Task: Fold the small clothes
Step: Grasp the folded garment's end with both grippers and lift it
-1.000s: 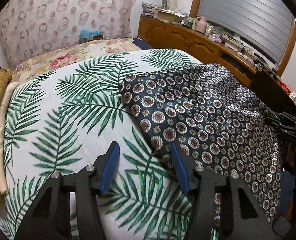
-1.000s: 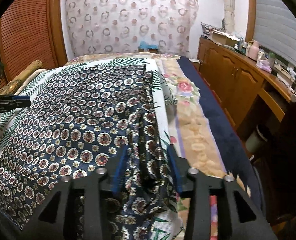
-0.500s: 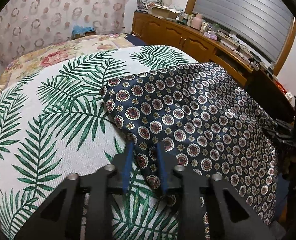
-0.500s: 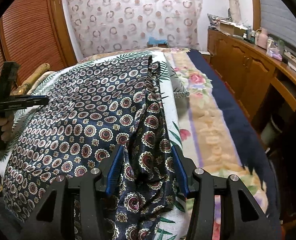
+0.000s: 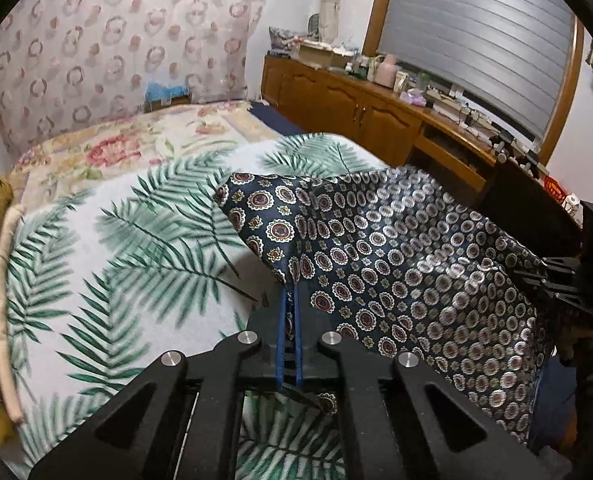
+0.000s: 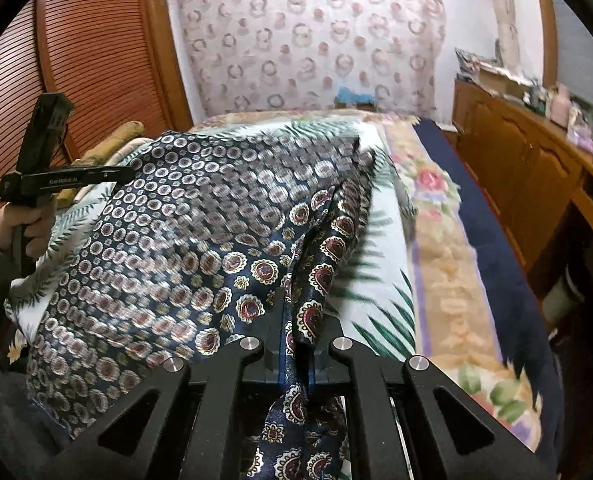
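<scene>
A dark blue garment (image 5: 376, 272) with a round medallion print lies spread over the palm-leaf bed cover (image 5: 116, 240). My left gripper (image 5: 290, 296) pinches its near left edge, the jaws closing to a thin slit with cloth between the blue pads, and the edge is lifted off the cover. In the right wrist view the same garment (image 6: 200, 232) bunches into a fold where my right gripper (image 6: 296, 320) is closing, pads pressing on the cloth. The other gripper shows in each view: right one (image 5: 552, 284) at the right edge, left one (image 6: 124, 174) held by a hand (image 6: 24, 224).
A floral blanket (image 6: 444, 240) covers the bed's right side and its far end (image 5: 116, 152). A wooden cabinet (image 5: 356, 108) with clutter on top runs along the window wall. A louvred wooden door (image 6: 96, 60) stands left of the bed.
Both grippers went from open to shut on the garment's edge. The left one moved onto the cloth first and has lifted its corner; the garment now hangs taut between them.
</scene>
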Action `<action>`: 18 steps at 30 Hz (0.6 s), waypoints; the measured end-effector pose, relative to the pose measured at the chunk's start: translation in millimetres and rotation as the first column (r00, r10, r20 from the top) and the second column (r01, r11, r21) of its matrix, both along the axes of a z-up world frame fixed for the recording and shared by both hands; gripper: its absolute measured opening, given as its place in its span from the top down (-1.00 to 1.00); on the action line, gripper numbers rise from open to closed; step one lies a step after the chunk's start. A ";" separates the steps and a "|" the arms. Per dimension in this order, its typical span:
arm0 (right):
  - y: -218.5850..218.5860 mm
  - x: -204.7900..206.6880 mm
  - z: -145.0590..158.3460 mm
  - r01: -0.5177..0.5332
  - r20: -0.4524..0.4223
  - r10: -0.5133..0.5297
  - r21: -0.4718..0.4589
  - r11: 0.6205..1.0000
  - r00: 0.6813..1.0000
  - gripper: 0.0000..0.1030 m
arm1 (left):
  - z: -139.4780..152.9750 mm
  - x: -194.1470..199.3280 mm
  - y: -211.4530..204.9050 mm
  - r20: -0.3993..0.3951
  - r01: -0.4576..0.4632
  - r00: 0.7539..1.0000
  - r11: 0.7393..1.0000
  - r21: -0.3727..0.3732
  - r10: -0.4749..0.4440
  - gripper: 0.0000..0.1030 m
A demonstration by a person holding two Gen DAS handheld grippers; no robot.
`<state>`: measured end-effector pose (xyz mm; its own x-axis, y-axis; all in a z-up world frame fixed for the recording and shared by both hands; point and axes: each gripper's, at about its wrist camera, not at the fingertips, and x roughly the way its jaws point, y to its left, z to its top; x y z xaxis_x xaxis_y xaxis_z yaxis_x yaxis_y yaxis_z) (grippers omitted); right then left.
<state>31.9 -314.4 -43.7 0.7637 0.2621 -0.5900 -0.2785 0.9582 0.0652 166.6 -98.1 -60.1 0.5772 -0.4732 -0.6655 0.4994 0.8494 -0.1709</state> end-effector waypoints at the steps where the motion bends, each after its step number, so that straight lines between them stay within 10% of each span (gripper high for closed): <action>1: 1.9 0.6 4.2 -0.008 0.007 0.008 -0.002 1.000 1.000 0.88 | 2.5 0.4 4.4 0.007 -0.004 1.000 1.000 0.003 0.004 0.92; 18: 85.5 70.7 24.6 -0.249 0.013 0.249 -0.029 0.968 0.968 0.89 | 18.3 31.2 145.4 0.072 -0.288 0.957 0.953 0.092 0.283 0.92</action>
<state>102.6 -228.9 -19.1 0.6859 0.4290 -0.5878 -0.5093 0.8600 0.0335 197.8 47.3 -41.8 0.7169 -0.2153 -0.6632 0.2399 0.9692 -0.0552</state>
